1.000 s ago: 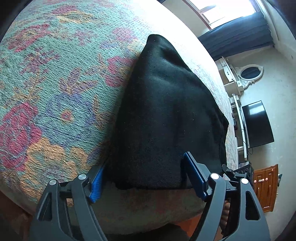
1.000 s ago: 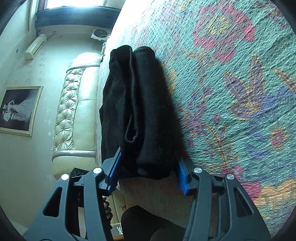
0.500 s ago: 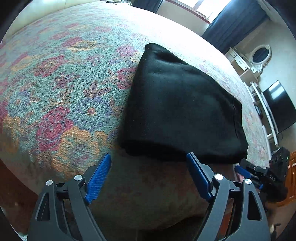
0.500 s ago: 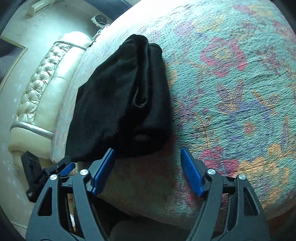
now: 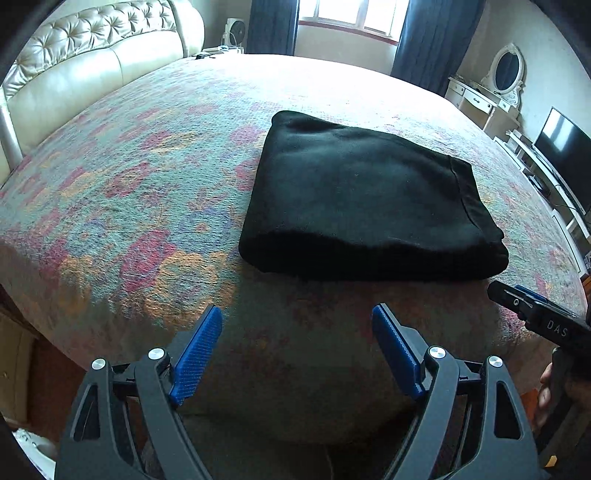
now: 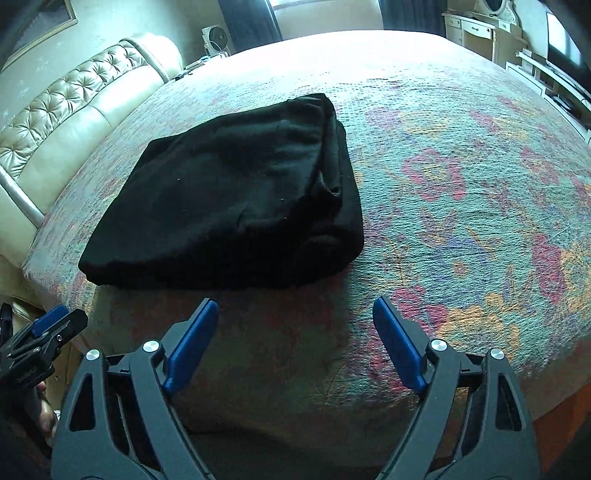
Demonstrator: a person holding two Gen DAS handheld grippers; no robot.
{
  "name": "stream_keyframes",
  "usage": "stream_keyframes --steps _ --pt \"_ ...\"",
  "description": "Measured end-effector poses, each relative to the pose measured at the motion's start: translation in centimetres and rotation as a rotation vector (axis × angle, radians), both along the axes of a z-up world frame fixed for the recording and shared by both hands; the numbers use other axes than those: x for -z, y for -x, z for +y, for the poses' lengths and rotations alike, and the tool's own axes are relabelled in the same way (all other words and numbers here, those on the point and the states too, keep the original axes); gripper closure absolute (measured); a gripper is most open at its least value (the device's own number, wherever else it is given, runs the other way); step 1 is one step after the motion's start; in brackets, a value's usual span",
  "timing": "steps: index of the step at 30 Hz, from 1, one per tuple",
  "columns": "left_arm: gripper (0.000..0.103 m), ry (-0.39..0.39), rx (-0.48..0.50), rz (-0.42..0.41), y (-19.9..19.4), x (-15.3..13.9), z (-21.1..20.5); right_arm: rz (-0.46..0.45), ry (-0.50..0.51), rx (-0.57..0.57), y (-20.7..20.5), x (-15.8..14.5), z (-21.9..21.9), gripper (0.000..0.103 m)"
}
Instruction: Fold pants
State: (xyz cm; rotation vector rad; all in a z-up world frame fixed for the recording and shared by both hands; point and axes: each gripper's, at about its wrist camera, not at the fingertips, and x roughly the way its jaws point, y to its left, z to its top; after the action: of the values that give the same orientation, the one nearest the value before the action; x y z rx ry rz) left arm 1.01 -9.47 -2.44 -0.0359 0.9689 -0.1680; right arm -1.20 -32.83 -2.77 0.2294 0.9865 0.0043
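The black pants [image 5: 365, 199] lie folded into a thick rectangle on the floral bedspread [image 5: 147, 177], near the bed's front edge. In the right wrist view the pants [image 6: 236, 199] show stacked layers at their right end. My left gripper [image 5: 297, 317] is open and empty, held back from the bed edge, apart from the pants. My right gripper [image 6: 295, 310] is open and empty, also short of the pants. The right gripper's tip shows at the right of the left wrist view [image 5: 535, 314]; the left gripper's tip shows at the lower left of the right wrist view [image 6: 44, 332].
A cream tufted headboard [image 5: 92, 59] runs along the left. A window with dark curtains [image 5: 273, 26] is at the back. A white dresser with an oval mirror [image 5: 495, 85] and a TV [image 5: 561, 151] stand at the right.
Both grippers let go of the pants' near edge and pulled back and up from the bed. The folded pants stay where they were set down.
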Motion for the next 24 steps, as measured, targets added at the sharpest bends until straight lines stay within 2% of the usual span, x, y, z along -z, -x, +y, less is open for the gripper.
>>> stream_keyframes --steps 4,19,24 --pt "0.021 -0.032 -0.010 -0.014 0.1 -0.2 -0.4 -0.009 0.010 -0.012 -0.3 -0.1 0.8 0.017" --pt "0.021 -0.003 -0.041 -0.031 -0.8 -0.7 -0.1 0.006 0.012 -0.037 -2.0 1.2 3.1 0.017" --pt "0.021 -0.030 -0.050 -0.032 -0.9 -0.6 -0.3 0.009 0.010 -0.040 -2.1 1.3 3.5 0.017"
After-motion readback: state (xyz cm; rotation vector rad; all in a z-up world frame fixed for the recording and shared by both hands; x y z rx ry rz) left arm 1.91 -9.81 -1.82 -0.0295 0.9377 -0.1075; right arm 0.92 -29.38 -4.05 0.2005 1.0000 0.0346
